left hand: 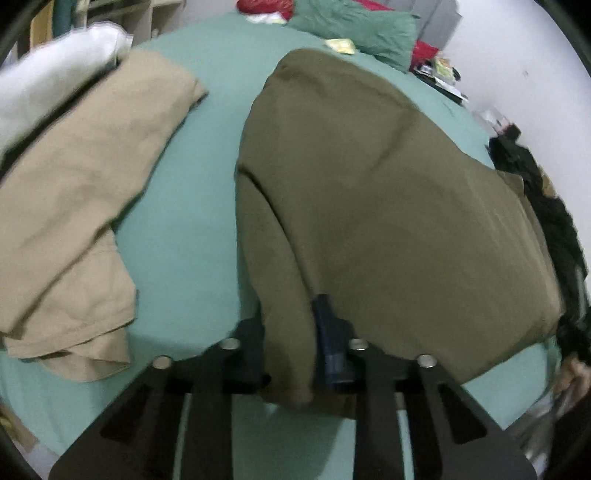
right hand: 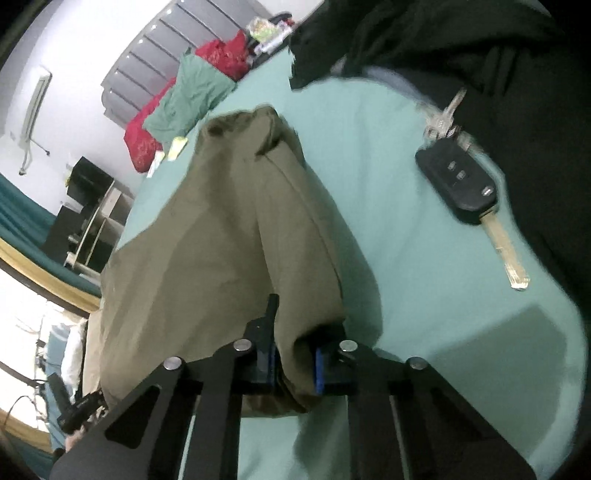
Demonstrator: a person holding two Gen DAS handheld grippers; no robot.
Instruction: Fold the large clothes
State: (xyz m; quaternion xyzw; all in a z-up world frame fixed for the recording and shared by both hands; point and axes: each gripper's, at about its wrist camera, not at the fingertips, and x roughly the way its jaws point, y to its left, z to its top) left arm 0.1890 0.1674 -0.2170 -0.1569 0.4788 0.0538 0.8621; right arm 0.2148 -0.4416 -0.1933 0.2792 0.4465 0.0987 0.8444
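An olive-green garment (left hand: 388, 206) lies partly folded on the teal bed sheet (left hand: 192, 236). My left gripper (left hand: 290, 332) is shut on a near edge of it, the cloth bunched between the black fingers. In the right wrist view the same olive garment (right hand: 221, 229) is lifted off the sheet, and my right gripper (right hand: 293, 354) is shut on a bunched corner of it between blue-padded fingers.
A tan garment (left hand: 81, 199) lies on the left of the bed, a white one (left hand: 51, 77) behind it. A green pillow (left hand: 362, 26) and red cloth sit at the head. A car key (right hand: 465, 184) and black clothing (right hand: 480, 48) lie to the right.
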